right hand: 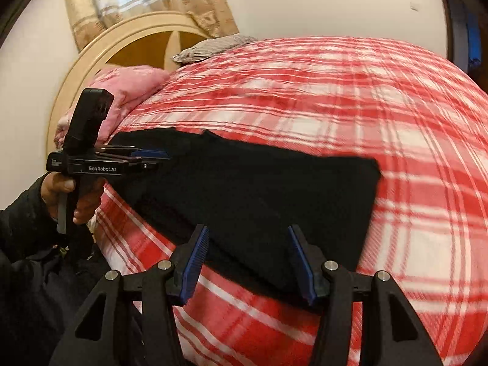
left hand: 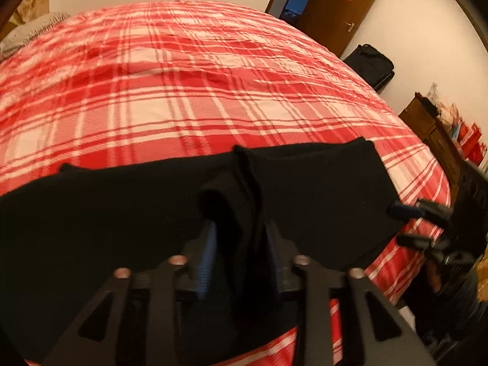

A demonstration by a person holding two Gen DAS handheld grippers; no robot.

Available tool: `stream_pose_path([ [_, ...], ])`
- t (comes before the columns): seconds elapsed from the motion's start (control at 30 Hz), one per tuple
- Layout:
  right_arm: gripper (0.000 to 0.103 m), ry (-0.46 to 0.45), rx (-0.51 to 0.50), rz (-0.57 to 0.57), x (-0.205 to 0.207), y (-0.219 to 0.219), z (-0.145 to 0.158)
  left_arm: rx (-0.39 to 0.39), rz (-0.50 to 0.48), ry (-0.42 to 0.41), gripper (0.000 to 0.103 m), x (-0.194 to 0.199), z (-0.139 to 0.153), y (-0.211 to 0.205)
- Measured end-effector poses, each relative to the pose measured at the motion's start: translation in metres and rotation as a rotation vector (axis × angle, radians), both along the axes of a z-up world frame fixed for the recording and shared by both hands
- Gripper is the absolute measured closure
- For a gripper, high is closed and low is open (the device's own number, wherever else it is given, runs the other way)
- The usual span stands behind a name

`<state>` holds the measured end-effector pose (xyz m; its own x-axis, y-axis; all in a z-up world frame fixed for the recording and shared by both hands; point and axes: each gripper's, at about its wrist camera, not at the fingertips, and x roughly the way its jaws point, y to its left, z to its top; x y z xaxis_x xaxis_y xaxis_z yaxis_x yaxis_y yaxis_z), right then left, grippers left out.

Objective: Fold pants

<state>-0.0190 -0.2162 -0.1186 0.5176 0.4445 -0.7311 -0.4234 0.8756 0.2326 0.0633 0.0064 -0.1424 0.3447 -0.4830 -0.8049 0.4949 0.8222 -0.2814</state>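
Black pants (right hand: pixel 259 195) lie spread across the near edge of a bed covered in a red-and-white plaid bedspread (left hand: pixel 189 91), partly folded into a broad dark panel. The left hand-held gripper (left hand: pixel 241 244) has its blue-padded fingers (left hand: pixel 207 256) closed on a raised ridge of the pants fabric, seen bunched up between them in the left wrist view. The right hand-held gripper (right hand: pixel 248 256) hangs over the near right part of the panel with its jaws spread wide and nothing between them; whether its fingertips touch the cloth cannot be told. The step in hand appears to be carrying one portion of the pants over to make a fold. Doing it well likely means keeping the left pinch firm on all layers, bringing the right gripper down on the matching edge, then lifting both evenly so the edges line up and the cloth does not twist or drag the bedspread. A pink pillow (right hand: pixel 128 91) and a rounded headboard (right hand: pixel 91 61) sit well apart from the work.
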Motion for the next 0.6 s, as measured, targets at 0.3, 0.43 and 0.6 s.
stream_pose_path([
  [0.3, 0.049, 0.018, -0.040, 0.207, 0.021, 0.093, -0.013, -0.002, 0.082, -0.051, 0.054, -0.006, 0.012, 0.050],
  [0.43, 0.052, 0.027, -0.052, 0.242, 0.017, 0.112, -0.019, -0.013, 0.104, -0.059, 0.054, -0.003, 0.013, 0.054],
  [0.6, 0.072, 0.054, -0.054, 0.201, 0.026, 0.115, -0.027, -0.016, 0.053, -0.084, 0.046, 0.003, 0.015, 0.031],
])
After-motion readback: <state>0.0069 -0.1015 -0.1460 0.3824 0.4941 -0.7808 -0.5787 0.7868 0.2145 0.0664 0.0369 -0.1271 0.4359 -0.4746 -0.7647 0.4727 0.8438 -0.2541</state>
